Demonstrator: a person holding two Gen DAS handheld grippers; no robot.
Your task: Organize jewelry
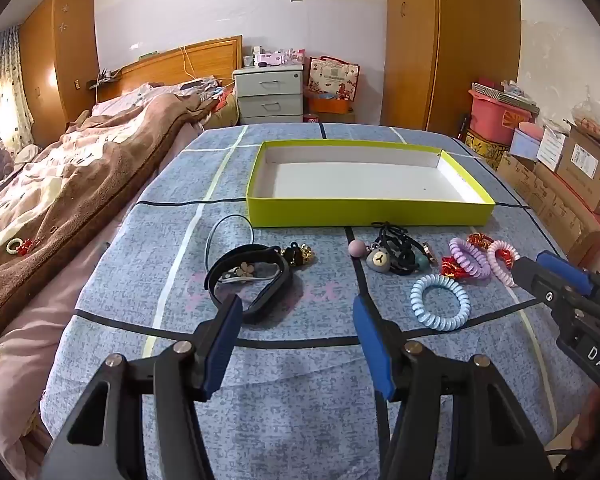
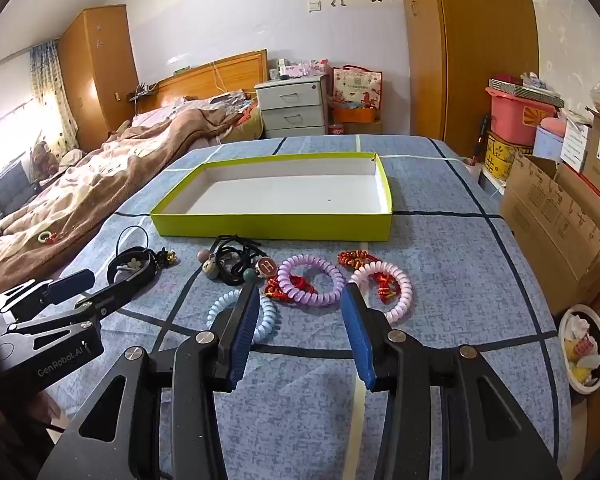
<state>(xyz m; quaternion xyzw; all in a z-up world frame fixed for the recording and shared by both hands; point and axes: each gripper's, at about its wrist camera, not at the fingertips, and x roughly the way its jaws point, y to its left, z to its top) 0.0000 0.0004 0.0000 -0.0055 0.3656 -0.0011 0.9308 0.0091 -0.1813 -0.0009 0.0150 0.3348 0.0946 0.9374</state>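
A shallow yellow-green box point(image 1: 370, 212) point(image 2: 272, 224) with a white inside stands empty on the blue cloth. In front of it lie a black headband with a flower point(image 1: 256, 276) point(image 2: 134, 266), a tangle of black hair ties with a bear charm point(image 1: 394, 254) point(image 2: 230, 262), a blue coil tie point(image 1: 440, 300) point(image 2: 268, 316), a purple coil tie point(image 1: 470, 258) point(image 2: 310, 280) and a pink coil tie point(image 1: 500, 256) point(image 2: 392, 286) with red knots. My left gripper point(image 1: 298, 304) is open and empty, just short of the headband. My right gripper point(image 2: 300, 294) is open and empty over the coil ties.
The blue plaid cloth point(image 1: 300, 380) covers a table with its far edge behind the box. A bed with a brown blanket point(image 1: 80, 184) runs along the left. Cardboard boxes point(image 2: 560, 220) and a bowl point(image 2: 584, 348) stand at the right.
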